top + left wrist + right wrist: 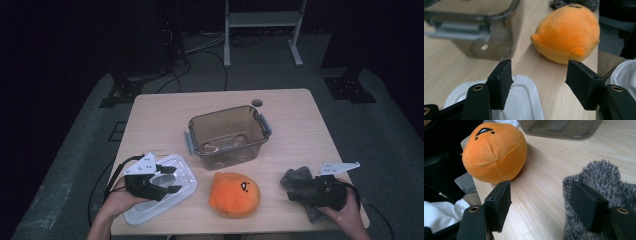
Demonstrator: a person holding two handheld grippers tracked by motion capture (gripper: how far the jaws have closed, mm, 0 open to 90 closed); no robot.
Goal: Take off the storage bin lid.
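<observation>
2 grippers in play, 3 loose items on the table (pixel 300 107), 1 clear bin (pixel 227 134).

Left gripper (pixel 170 179): at 8 o'clock from the bin, jaws parted about halfway, nothing between the pads. It hangs over the white lid (pixel 180 192), which lies flat at the near-left corner, partly past the front edge. In the left gripper view the lid (pixel 524 100) sits below the open jaws, not touched by them.

Right gripper (pixel 295 190): at 4 o'clock from the bin, jaws spread wide. In the right gripper view 1 pad lies against the grey fuzzy cloth (pixel 599 182), the other over bare wood; you have no grip on it.

Orange plush (pixel 234 194): at 6 o'clock from the bin, just beside its near wall but apart from it, between the 2 grippers.

Progress, as a judgement: the lid is off and set aside, so the bin stands open. I see no plush or cloth inside it. Loading and closing the lid appear to be left.

Room and edges:
- The plush sits near the front edge; approach it from the side or above, not pushing toward 6 o'clock.
- The cloth (pixel 300 182) lies near the right-front corner; little table beyond it at 4 o'clock.
- Open wood at 12, 3 and 9 o'clock of the bin gives you free travel.
- The bin's grey latches (pixel 265 124) stick out at 2 sides; clear them when you lower anything in.
</observation>
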